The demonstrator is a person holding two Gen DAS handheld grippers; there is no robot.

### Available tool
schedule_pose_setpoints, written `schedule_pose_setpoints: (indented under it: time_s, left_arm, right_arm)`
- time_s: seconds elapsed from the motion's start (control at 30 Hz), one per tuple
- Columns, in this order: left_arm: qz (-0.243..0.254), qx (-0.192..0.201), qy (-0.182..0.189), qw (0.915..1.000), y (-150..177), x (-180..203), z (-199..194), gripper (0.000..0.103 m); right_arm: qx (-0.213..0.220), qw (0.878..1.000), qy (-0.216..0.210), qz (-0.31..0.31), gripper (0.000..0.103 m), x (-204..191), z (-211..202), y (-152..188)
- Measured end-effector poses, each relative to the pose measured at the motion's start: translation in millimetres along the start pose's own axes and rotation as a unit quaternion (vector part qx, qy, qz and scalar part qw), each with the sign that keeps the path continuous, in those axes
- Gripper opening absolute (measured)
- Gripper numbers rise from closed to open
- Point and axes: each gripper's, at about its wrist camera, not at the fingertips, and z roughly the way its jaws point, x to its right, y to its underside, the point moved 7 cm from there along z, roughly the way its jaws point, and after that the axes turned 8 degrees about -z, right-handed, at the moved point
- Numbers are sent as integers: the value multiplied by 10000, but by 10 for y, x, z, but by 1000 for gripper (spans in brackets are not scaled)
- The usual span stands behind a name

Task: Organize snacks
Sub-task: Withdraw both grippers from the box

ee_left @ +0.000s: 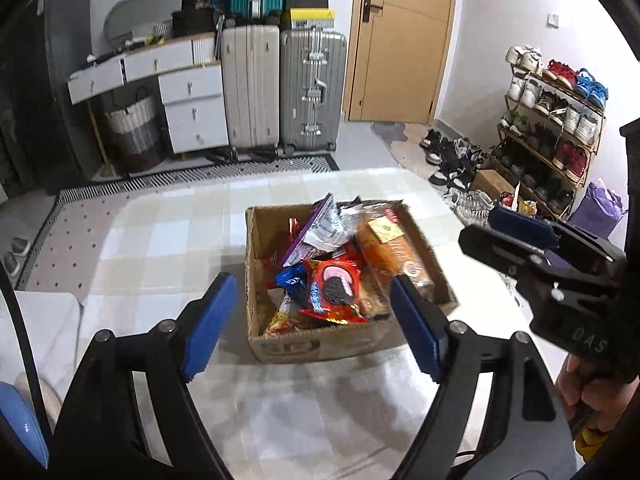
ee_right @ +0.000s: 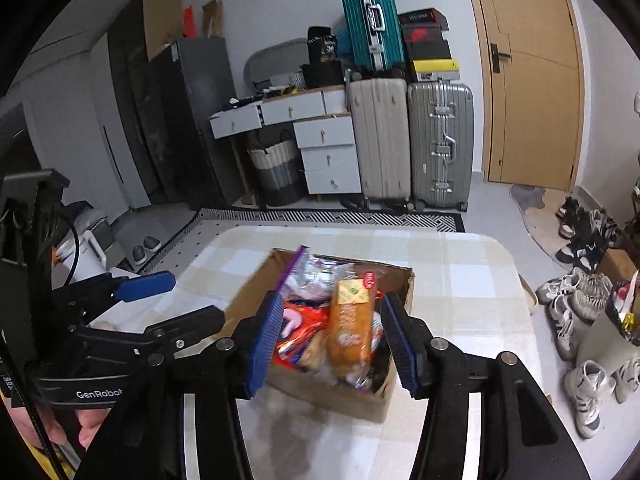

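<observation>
- On the worktop (ee_left: 168,232), which has a pale checked cloth, sits a brown cardboard box (ee_left: 280,344) full of snacks.
- Near the front of the box lies a red cookie pack (ee_left: 334,290) with a dark round cookie pictured on it.
- A blue cookie pack (ee_left: 290,278) lies just beside the red one, on its left in the left wrist view.
- A long orange bread bag (ee_left: 390,252) lies along the right side of the box, and it bears a yellow label.
- A purple and white bag (ee_left: 320,224) sticks up at the back of the box.
- The left tongs (ee_left: 312,320) are spread wide, with blue pads (ee_left: 208,320), and nothing is between them.
- They hang above the worktop in front of the box and touch no snack.
- The right tongs (ee_right: 328,336) are open too, but narrower.
- In the right wrist view the orange bread bag (ee_right: 348,332) shows between their blue pads (ee_right: 264,340), yet it lies down in the box (ee_right: 332,396) and the pads do not press on it.
- A hand (ee_left: 580,392) holds the right tongs' black handle at the right edge of the left wrist view.
- Another hand (ee_right: 60,424) holds the left tongs' handle low on the left in the right wrist view.
- Far behind stand two big suitcases (ee_left: 284,88), a white set of drawers (ee_left: 192,108), a wooden door (ee_left: 400,40) and a rack of shoes (ee_left: 556,120).
</observation>
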Motion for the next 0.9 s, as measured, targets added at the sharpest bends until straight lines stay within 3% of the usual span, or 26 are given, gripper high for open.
schedule_pose_setpoints:
  time_s: [0.1,0.33,0.5,0.6,0.7,0.9]
  left_arm:
    - [43,178,-6,9998,41,78,-334,80]
    - [-35,435,87,9990,249,203,-1114,81]
    - [-15,632,48,9980,488,267,-1695,85]
    - [-51,882,-165,9960,692,236,-2055,102]
    - [-175,1153,-139,9931,928,163,-2396,102]
    - [-52,1490,-432,9879,1347,93,-2923,102]
  right_arm:
    - [128,9999,-21,6,54,-109,-259,23]
    - [456,9988,17,155,78,-258,-910,198]
    - [611,9981,53,-34,78,-439,-1354,349]
    - [740,9972,12,-34,87,-519,-1622,480]
    - [909,9958,34,-86,87,-599,-1868,622]
    - [1256,9915,107,-311,90,-792,-2249,897]
